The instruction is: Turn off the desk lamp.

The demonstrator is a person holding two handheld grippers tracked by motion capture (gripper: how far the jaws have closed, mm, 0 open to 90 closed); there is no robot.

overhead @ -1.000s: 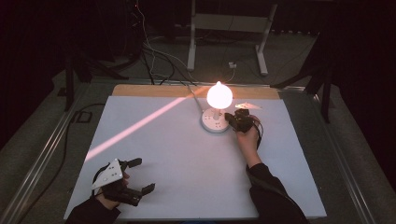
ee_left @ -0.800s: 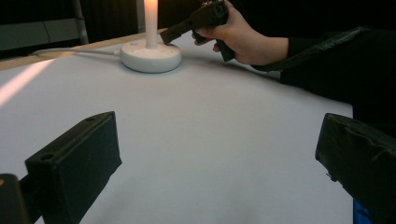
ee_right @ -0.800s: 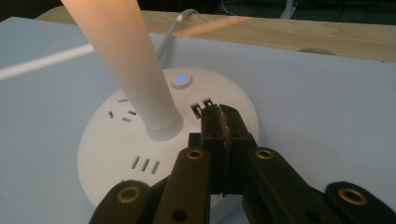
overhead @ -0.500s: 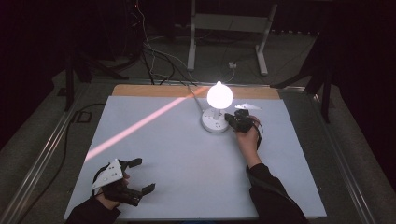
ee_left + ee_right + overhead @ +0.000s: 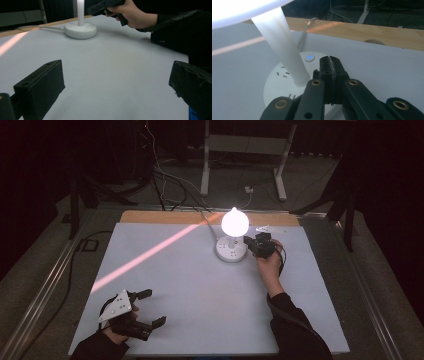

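Note:
A lit white lamp (image 5: 234,221) stands on a round white base (image 5: 230,251) with outlets, at the back middle of the white table. In the right gripper view the lamp's stem (image 5: 285,47) rises from the base (image 5: 277,85), and a small blue-lit button (image 5: 309,58) glows just beyond my jaws. My right gripper (image 5: 330,61) is shut, with nothing between its jaws, tips over the base's edge near that button; it is at the base's right side (image 5: 251,243). My left gripper (image 5: 148,307) rests open at the table's near left corner, nothing in it (image 5: 117,82).
A grey cable (image 5: 305,28) runs from the lamp base over the wooden back edge (image 5: 170,217). A pink streak of light (image 5: 150,255) crosses the white table top (image 5: 200,305). Stands and cables sit on the dark floor behind (image 5: 240,150).

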